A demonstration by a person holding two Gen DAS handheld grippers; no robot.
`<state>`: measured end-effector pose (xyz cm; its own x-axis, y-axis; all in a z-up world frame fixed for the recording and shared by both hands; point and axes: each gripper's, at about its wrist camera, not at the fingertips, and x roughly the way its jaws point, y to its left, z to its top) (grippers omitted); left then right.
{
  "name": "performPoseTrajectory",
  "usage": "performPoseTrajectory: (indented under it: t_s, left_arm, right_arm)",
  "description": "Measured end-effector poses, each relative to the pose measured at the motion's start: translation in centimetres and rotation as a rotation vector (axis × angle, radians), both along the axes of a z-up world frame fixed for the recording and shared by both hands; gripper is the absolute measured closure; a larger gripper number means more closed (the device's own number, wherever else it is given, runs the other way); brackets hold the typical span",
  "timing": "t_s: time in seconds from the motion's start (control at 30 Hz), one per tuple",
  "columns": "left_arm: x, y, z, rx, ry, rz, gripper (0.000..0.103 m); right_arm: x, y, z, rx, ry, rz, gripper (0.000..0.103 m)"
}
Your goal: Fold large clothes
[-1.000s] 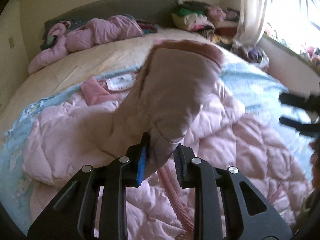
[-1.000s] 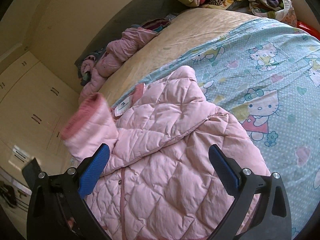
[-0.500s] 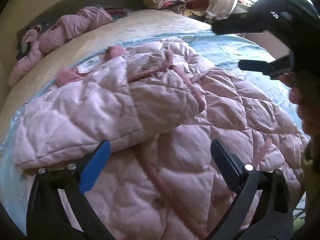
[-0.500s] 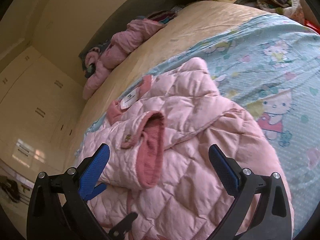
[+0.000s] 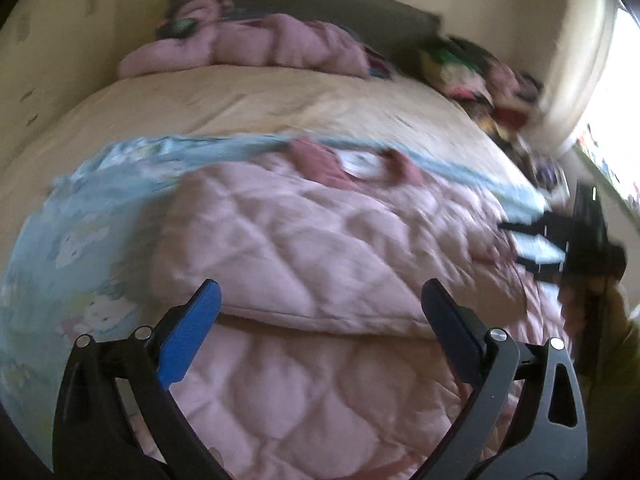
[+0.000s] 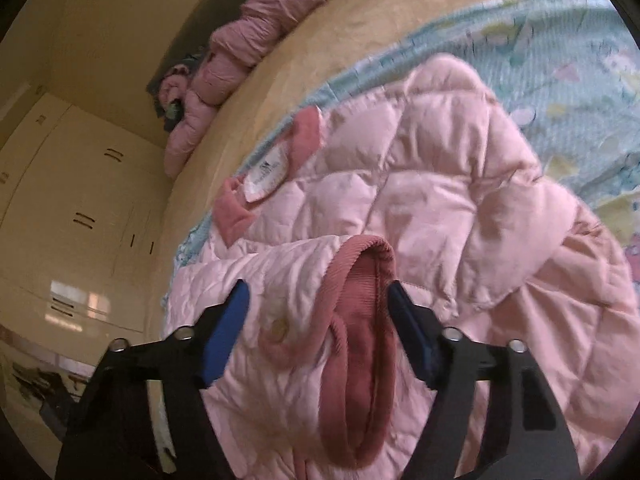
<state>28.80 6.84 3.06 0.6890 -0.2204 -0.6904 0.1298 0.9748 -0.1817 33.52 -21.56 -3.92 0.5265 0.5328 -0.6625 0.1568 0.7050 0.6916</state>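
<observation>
A pink quilted jacket (image 5: 320, 240) lies spread on the bed, collar and white label (image 6: 266, 172) toward the far side. One sleeve is folded across its body, and its dark pink ribbed cuff (image 6: 360, 280) faces the right wrist camera. My right gripper (image 6: 318, 294) is low over that cuff. Its jaws are closing with the cuff end between them, and the pads do not visibly pinch it. My left gripper (image 5: 322, 296) hovers wide open above the jacket's near part with nothing between its fingers. In the left wrist view the right gripper (image 5: 532, 244) shows at the jacket's right side.
A blue cartoon-print sheet (image 6: 560, 60) lies under the jacket on a beige bedspread (image 5: 240, 104). Another pink jacket (image 5: 256, 44) is bunched by the headboard. A pile of mixed clothes (image 5: 480, 76) sits at the far right by a curtain. Cream wardrobes (image 6: 80, 200) stand beside the bed.
My left gripper let go of the sleeve, opened wide and swung left. The sleeve now lies across the jacket. My right gripper came down onto the cuff and its jaws narrowed.
</observation>
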Motion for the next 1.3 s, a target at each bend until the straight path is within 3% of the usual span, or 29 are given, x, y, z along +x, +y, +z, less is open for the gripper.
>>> performPoseTrajectory:
  t_s: [0.07, 0.13, 0.2, 0.3, 0.47, 0.57, 0.73, 0.87, 0.97, 1.1, 1.3]
  left_arm:
    - [0.3, 2.1, 0.1, -0.041, 0.002, 0.043, 0.01]
    - [0.6, 4.3, 0.1, -0.1, 0.016, 0.076, 0.01]
    - [0.7, 5.8, 0.0, -0.138, 0.021, 0.104, 0.01]
    - [1.0, 7.5, -0.3, -0.157, 0.028, 0.154, 0.01]
    - [2.4, 8.4, 0.1, -0.17, 0.03, 0.172, 0.01]
    - [4.0, 8.4, 0.1, -0.227, 0.046, 0.139, 0.01]
    - [7.1, 6.2, -0.8, -0.207, 0.087, 0.109, 0.01]
    - [8.9, 4.4, -2.3, -0.21, 0.13, 0.069, 0.01]
    - [9.5, 3.1, -3.5, -0.169, 0.15, 0.066, 0.011]
    - [9.9, 1.8, -4.8, -0.082, 0.176, 0.051, 0.03]
    - [10.3, 1.3, -7.5, -0.003, 0.25, 0.051, 0.034]
  right_arm:
    - [0.5, 0.3, -0.6, 0.009, 0.01, 0.005, 0.061]
    - [0.8, 0.5, -1.0, 0.027, 0.001, 0.016, 0.092]
    - [0.8, 0.8, -0.3, 0.02, -0.043, 0.029, 0.097]
    - [0.7, 1.2, 2.5, 0.02, -0.153, 0.058, 0.098]
    - [0.4, 2.8, 10.5, -0.164, -0.41, 0.137, 0.098]
    - [1.0, 3.1, 12.9, -0.276, -0.475, 0.148, 0.098]
    - [3.1, 2.9, 11.3, -0.374, -0.432, 0.142, 0.098]
    - [3.6, 1.7, 8.7, -0.341, -0.36, 0.098, 0.098]
    - [3.7, 1.5, 7.6, -0.342, -0.338, 0.086, 0.098]
    - [3.7, 1.8, 7.0, -0.354, -0.321, 0.088, 0.098]
    - [4.0, 2.2, 6.5, -0.361, -0.31, 0.097, 0.098]
